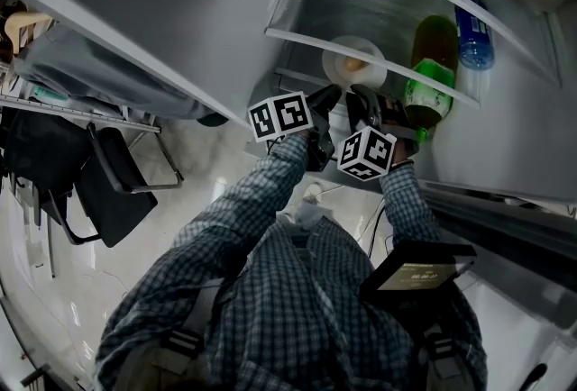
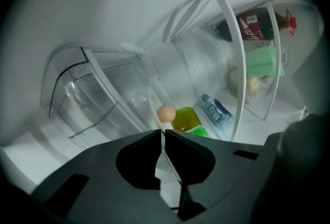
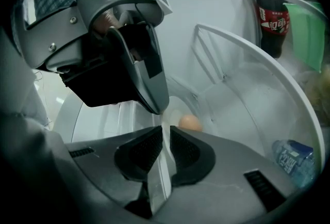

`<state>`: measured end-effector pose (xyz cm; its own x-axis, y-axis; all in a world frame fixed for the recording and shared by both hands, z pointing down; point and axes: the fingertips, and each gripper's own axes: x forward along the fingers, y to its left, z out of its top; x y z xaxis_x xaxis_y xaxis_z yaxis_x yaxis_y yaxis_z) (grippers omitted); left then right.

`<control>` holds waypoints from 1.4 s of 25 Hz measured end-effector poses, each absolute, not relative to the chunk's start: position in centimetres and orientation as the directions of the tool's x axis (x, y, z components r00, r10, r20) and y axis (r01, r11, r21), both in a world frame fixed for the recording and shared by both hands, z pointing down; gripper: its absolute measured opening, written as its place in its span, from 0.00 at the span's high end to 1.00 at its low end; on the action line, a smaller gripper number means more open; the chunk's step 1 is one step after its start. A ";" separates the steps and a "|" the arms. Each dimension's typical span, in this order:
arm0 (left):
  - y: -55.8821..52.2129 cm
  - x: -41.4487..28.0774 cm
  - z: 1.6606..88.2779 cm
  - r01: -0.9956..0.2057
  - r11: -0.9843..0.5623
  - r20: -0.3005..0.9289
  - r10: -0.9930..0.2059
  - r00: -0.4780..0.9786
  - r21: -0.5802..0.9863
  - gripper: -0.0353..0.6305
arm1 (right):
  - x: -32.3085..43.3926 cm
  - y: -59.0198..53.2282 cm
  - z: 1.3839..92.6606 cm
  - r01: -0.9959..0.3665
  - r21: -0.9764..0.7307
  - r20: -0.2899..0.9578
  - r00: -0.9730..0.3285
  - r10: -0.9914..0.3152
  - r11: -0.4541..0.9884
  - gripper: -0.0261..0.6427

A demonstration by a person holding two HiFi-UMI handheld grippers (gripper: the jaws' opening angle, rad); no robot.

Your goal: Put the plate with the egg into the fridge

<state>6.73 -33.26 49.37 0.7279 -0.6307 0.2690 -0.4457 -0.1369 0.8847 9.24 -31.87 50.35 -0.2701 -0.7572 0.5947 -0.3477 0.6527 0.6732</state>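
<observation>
Plate (image 1: 354, 61): white, smooth, glossy, ceramic by its look. Egg (image 2: 166, 113): pale tan shell, matt. Left gripper (image 2: 161, 132): dark grey moulded plastic, matt, with smooth inner jaw faces. Right gripper (image 3: 166, 130): the same matt grey plastic, with ribbed black jaw pads. Fridge shelf (image 1: 297, 40): clear glossy pane with a white plastic rim. Drawer (image 2: 87, 99): clear plastic, glossy. Green bottle (image 1: 431, 83): translucent, glossy. Cola bottle (image 3: 271, 11): glossy plastic with a red label. Sleeve (image 1: 261, 191): checked woven cloth, matt.
</observation>
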 end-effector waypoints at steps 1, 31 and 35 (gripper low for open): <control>-33.3 6.7 49.4 -0.445 -0.136 0.269 -0.631 0.727 0.885 0.90 | 9.2 -31.9 50.3 -0.352 0.671 0.593 -0.274 -0.757 0.653 0.92; -33.4 6.5 49.5 -0.446 -0.115 0.277 -0.641 0.716 0.888 0.92 | 7.8 -30.7 49.9 -0.365 0.633 0.589 -0.345 -0.730 0.683 0.91; -33.4 6.5 49.6 -0.453 -0.114 0.283 -0.640 0.714 0.884 0.94 | 8.1 -30.8 49.2 -0.382 0.655 0.564 -0.327 -0.758 0.652 0.91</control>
